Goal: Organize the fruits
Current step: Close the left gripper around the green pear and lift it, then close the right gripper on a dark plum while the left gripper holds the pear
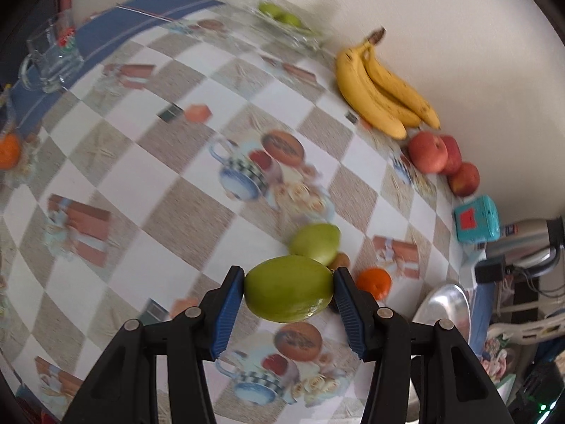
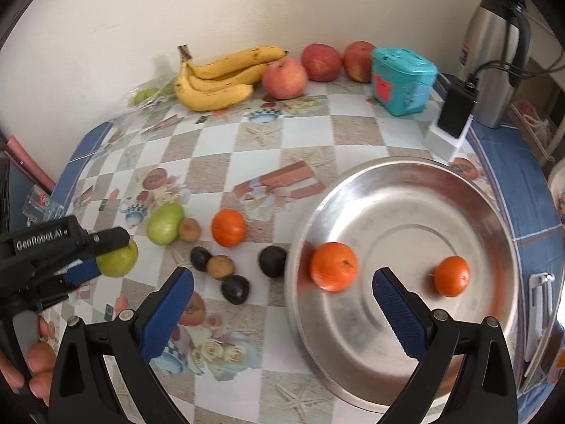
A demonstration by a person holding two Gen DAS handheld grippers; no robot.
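My left gripper [image 1: 289, 291] is shut on a green fruit [image 1: 289, 289], held above the tablecloth; the right wrist view shows that same fruit [image 2: 118, 258] in the left gripper [image 2: 106, 258] at the left edge. A second green fruit [image 2: 164, 223] lies on the table beside a small brown fruit [image 2: 189, 229] and an orange [image 2: 228, 227]. Dark round fruits [image 2: 272, 260] lie nearby. My right gripper [image 2: 282, 282] is open and empty, hovering over the rim of a steel plate [image 2: 423, 190] that holds two oranges [image 2: 333, 266] [image 2: 451, 275].
Bananas [image 2: 215, 81], red apples [image 2: 284, 78] and a teal box [image 2: 402, 79] line the back wall. A steel thermos [image 2: 494, 53] and a black charger [image 2: 455, 109] stand at the right. A glass mug [image 1: 53, 56] sits far left. A clear bag with green fruit [image 1: 282, 17] lies by the wall.
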